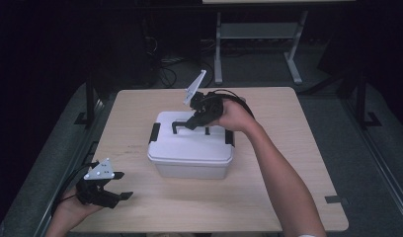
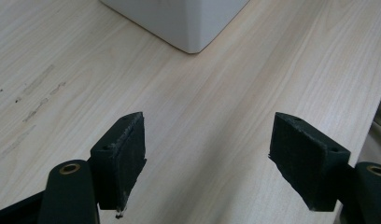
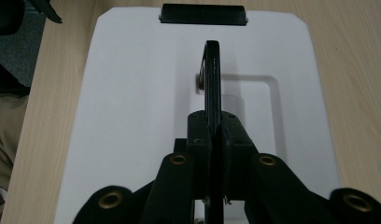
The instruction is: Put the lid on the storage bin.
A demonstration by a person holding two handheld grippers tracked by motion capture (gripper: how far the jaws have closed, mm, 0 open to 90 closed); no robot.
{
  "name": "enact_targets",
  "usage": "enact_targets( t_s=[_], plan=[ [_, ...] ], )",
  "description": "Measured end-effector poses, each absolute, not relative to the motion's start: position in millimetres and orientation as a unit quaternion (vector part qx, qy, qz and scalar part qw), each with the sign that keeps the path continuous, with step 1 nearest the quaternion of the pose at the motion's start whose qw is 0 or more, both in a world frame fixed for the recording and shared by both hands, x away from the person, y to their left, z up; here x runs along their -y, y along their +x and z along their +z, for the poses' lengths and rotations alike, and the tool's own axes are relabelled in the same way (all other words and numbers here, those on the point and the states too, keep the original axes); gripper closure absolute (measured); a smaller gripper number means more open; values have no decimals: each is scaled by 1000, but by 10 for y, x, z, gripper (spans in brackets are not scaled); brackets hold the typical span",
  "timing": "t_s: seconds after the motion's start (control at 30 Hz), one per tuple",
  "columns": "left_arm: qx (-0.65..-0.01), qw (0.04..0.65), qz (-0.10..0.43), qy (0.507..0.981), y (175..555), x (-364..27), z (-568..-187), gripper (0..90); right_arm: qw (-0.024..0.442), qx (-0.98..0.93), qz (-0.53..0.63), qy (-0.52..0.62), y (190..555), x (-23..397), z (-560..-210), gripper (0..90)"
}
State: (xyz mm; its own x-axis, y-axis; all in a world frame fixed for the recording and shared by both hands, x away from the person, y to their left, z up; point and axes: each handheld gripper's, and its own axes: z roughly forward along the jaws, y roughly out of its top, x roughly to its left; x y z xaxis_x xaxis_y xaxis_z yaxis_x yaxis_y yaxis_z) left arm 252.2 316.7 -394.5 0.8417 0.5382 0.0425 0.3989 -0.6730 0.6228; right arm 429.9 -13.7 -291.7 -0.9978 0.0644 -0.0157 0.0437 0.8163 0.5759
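A white lidded box (image 1: pixel 189 157) stands in the middle of the wooden table (image 1: pixel 288 148). Its black carry handle (image 1: pixel 179 126) is swung upright on the lid. My right gripper (image 1: pixel 193 121) reaches in from the right and is shut on that handle. In the right gripper view the thin handle (image 3: pixel 212 70) runs straight up from between the pressed pads of the right gripper (image 3: pixel 213 122), over the white lid (image 3: pixel 132 93). My left gripper (image 1: pixel 123 185) rests at the table's near left corner, open and holding nothing. In its own view the left gripper (image 2: pixel 208 123) frames bare wood, with the box corner (image 2: pixel 188 23) ahead.
Black latches sit on the box's short ends, one at the left (image 1: pixel 154 133) and one at the right (image 1: pixel 229 137); the left latch (image 3: pixel 203 14) lies beyond the handle. A metal table frame (image 1: pixel 259 39) stands behind. The table's near edge (image 2: pixel 370 121) is just right of the left gripper.
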Motion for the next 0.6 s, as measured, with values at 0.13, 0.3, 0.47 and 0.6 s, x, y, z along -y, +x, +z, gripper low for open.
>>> enact_targets(
  t_s=[0.13, 0.3, 0.47, 0.6],
  plan=[
    [-260, 312, 109, 907, 2528, -3180, -3961, 264, 15, -952, 304, 29, 4314, 143, -2924, 836],
    [-258, 313, 109, 908, 2526, -3178, -3963, 264, 13, -951, 307, 30, 4305, 149, -2928, 837],
    [-258, 313, 107, 908, 2511, -3175, -3954, 264, 9, -948, 316, 36, 4286, 168, -2945, 806],
    [-255, 316, 110, 907, 2493, -3168, -3932, 263, 0, -948, 316, 38, 4262, 165, -2954, 751]
  ],
)
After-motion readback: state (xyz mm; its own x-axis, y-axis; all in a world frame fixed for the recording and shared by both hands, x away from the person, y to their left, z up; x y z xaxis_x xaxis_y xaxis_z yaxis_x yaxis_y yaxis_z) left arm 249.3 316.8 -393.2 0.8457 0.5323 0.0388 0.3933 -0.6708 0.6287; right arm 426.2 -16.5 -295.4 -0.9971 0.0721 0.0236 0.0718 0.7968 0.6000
